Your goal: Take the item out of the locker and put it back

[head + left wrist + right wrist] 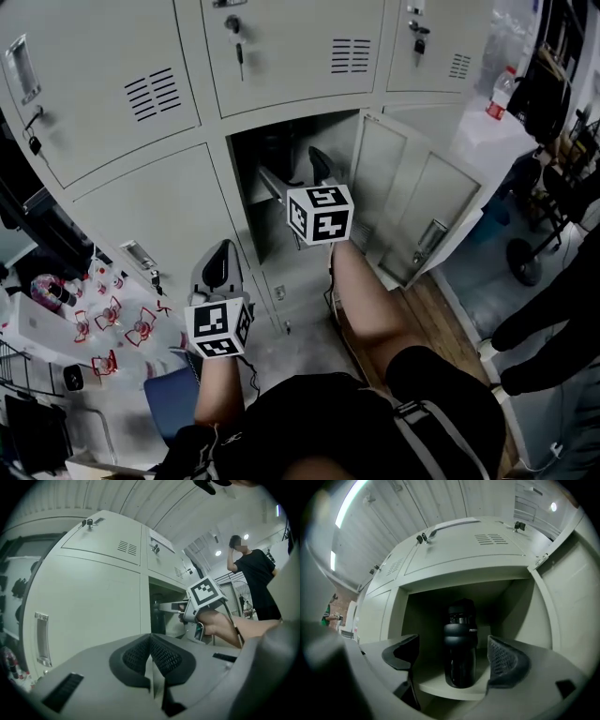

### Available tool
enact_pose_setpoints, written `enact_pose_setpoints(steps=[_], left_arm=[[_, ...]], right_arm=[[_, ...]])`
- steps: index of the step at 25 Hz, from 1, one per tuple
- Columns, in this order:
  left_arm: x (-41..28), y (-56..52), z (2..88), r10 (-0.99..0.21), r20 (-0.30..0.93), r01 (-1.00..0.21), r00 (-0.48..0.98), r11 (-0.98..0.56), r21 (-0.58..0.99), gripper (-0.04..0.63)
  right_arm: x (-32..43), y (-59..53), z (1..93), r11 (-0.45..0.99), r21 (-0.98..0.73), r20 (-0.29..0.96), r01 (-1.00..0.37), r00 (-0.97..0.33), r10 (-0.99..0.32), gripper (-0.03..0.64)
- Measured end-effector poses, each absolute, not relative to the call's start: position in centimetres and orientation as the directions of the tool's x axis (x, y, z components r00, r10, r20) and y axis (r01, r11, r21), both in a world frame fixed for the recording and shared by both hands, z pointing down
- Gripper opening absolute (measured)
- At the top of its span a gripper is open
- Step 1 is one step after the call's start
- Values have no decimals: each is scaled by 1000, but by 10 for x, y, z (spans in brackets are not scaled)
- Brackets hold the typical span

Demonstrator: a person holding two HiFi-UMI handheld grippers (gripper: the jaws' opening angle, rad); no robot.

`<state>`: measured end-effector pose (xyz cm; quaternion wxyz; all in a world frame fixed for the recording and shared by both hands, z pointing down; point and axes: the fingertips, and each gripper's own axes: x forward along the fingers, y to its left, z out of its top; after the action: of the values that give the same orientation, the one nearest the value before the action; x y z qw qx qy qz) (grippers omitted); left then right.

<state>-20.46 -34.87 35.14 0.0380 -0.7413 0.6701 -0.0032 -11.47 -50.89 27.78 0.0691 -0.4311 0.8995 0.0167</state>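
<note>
There is one black water bottle (460, 644), standing upright on the shelf (436, 684) of the single open locker compartment (281, 150). Its door (412, 216) is swung out to the right. Two claws are in play. The right claw (454, 660) is released and spread wide at the mouth of the compartment; the bottle sits between its pads (506, 660), touched by neither. The left claw (151, 656) is clenched on nothing, held low and nearer, to the left by a closed locker door (89, 616).
</note>
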Motion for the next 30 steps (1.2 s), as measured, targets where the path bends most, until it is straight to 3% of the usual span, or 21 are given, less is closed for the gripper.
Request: enact_pose_setpoints(steps=[15, 17, 30], left_arm=[[-225, -346, 347, -998, -48, -997, 50, -47, -68, 11], [-229, -345, 348, -998, -48, -997, 40, -37, -63, 11], [-220, -345, 347, -997, -45, -996, 60, -57, -66, 11]], right_arm=[[-160, -588, 291, 618, -29, 35, -786, -619, -785, 465], [-160, -591, 292, 619, -53, 37, -783, -621, -783, 436], [-144, -551, 291, 673, -116, 50, -731, -681, -731, 442]])
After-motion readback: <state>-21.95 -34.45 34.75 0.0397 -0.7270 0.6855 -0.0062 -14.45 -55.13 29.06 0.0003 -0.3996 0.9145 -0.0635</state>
